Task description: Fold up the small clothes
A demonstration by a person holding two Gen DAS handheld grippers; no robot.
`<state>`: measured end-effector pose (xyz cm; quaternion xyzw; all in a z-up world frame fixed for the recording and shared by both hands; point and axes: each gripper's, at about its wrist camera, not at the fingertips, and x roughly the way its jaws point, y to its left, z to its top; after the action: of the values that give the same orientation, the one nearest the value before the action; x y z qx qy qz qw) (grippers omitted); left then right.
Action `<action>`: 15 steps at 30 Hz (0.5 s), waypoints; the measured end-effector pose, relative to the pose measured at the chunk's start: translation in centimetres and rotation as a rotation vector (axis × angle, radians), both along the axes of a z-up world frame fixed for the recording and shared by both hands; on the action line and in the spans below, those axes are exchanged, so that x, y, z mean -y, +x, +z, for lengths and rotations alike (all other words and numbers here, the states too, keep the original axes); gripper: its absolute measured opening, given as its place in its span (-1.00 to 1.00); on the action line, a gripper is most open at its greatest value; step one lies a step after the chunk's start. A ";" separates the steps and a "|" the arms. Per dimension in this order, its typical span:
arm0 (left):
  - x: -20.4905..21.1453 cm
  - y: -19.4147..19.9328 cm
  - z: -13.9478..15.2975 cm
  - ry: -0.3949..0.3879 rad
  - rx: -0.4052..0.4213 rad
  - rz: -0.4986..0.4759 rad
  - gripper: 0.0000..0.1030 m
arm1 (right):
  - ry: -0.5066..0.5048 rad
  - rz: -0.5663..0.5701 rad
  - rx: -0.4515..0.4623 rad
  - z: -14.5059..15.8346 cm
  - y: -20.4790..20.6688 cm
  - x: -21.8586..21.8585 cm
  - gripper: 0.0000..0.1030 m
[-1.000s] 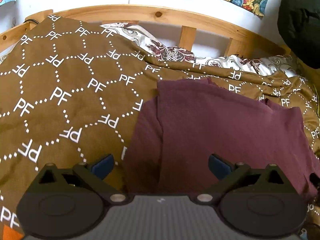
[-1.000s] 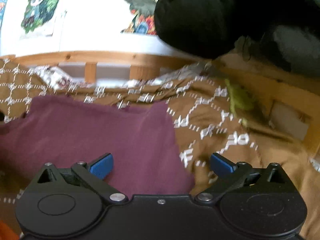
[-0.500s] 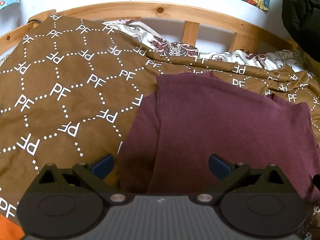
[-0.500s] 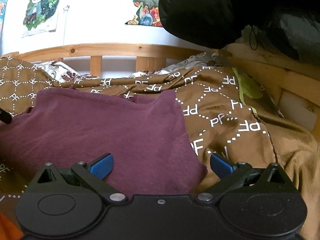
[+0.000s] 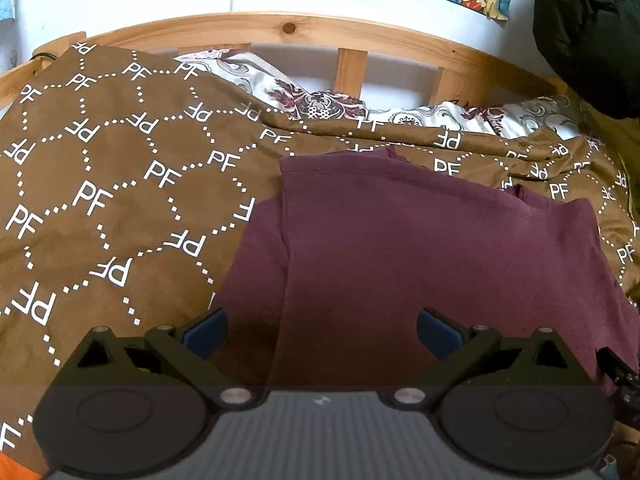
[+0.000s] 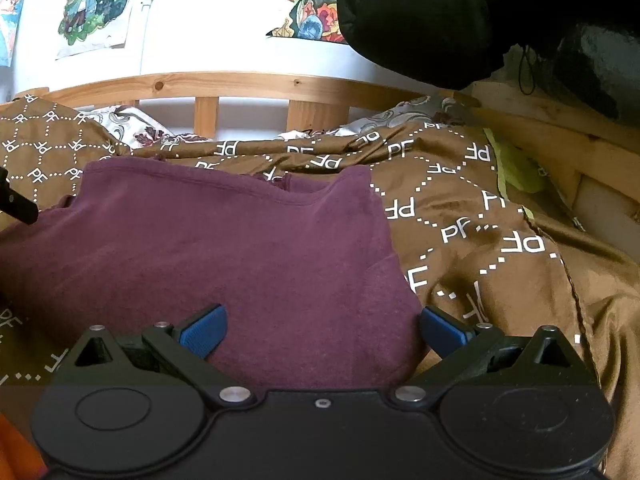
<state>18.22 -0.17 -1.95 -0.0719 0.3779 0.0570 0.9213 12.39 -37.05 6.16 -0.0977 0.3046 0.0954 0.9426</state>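
Pulled back and lifted slightly since a second ago in the left wrist view: more of the maroon cotton T-shirt (image 5: 420,248) shows now, with its far hem and right sleeve fully in frame, while the garment itself lies as before. Spread flat on the brown bedcover printed with white "PF" letters (image 5: 104,200), with a lengthwise crease running down its left third and the left sleeve tucked under that crease. Left gripper (image 5: 322,330) hovering over the shirt's near edge, blue-padded fingers (image 5: 204,330) wide apart, nothing between them. Beyond the shirt, a pale paisley pillow (image 5: 316,100) against the curved wooden bed rail (image 5: 288,28).

Steadier and sharper than a second ago in the right wrist view, and shifted a little toward the shirt. Same maroon shirt (image 6: 224,248), collar dip at its far edge, right edge running between the fingers. Right gripper (image 6: 322,330) likewise spread open and empty over the shirt's near right corner. Black padded jacket (image 6: 420,20) hanging above the rail, beyond the shirt.

Likely meaning: both tools lined up at the near edge, ready to pinch the two corners and carry them toward the collar for the next fold; no grasp made yet.
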 end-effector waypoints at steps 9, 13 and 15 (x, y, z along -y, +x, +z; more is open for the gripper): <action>0.1 1.0 -0.5 0.031 -0.046 0.026 -0.17 | 0.001 -0.005 -0.005 0.0 0.1 0.0 0.99; 0.8 1.0 -0.9 0.089 -0.065 0.014 -0.59 | 0.008 -0.021 -0.024 -0.1 0.5 0.3 0.99; 1.0 1.0 -1.0 0.115 -0.075 0.017 -0.87 | 0.018 -0.033 -0.041 -0.2 0.7 0.5 0.99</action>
<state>19.26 -1.14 -2.93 -0.0198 0.4075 0.0890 0.9087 13.12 -37.51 5.93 -0.0821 0.3243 0.0847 0.9386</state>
